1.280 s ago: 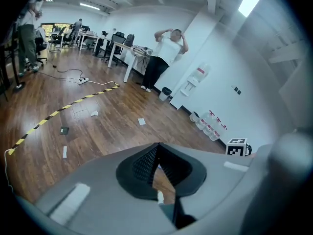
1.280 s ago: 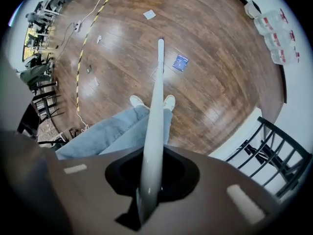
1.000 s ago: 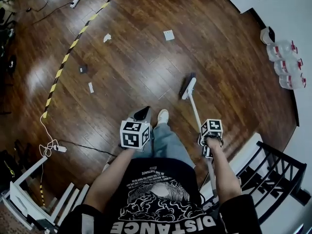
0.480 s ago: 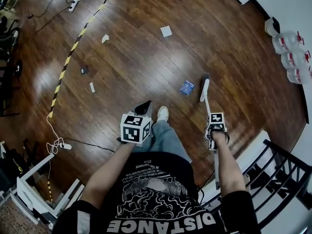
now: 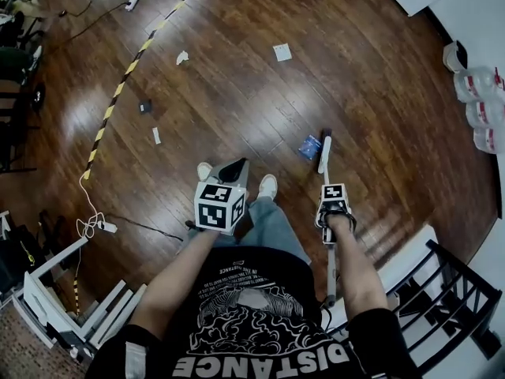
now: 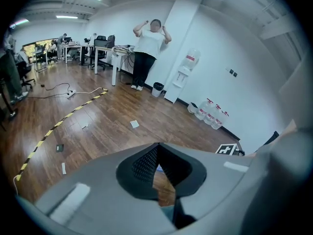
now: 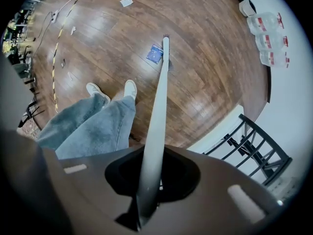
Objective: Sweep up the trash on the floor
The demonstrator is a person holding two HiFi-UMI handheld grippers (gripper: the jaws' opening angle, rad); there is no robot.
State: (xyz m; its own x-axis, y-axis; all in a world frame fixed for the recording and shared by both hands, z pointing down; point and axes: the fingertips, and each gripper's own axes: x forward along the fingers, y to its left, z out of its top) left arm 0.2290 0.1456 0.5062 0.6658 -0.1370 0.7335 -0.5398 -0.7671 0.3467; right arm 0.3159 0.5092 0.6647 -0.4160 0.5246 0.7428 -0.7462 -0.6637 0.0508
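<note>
Trash on the floor [image 5: 237, 93]: a blue scrap [image 5: 309, 146] lies just beside the broom [image 5: 324, 152] head; a white sheet [image 5: 282, 51] and smaller bits lie farther off, too small to identify; the right tool [image 7: 149, 177] clamps the broom handle, bristles barely discernible; the left tool [image 6: 155, 148] holds nothing, jaw tips touching.

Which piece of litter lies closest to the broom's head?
The blue packet, right beside the broom head. It alone is blue; the white scraps lie much farther away.
</note>
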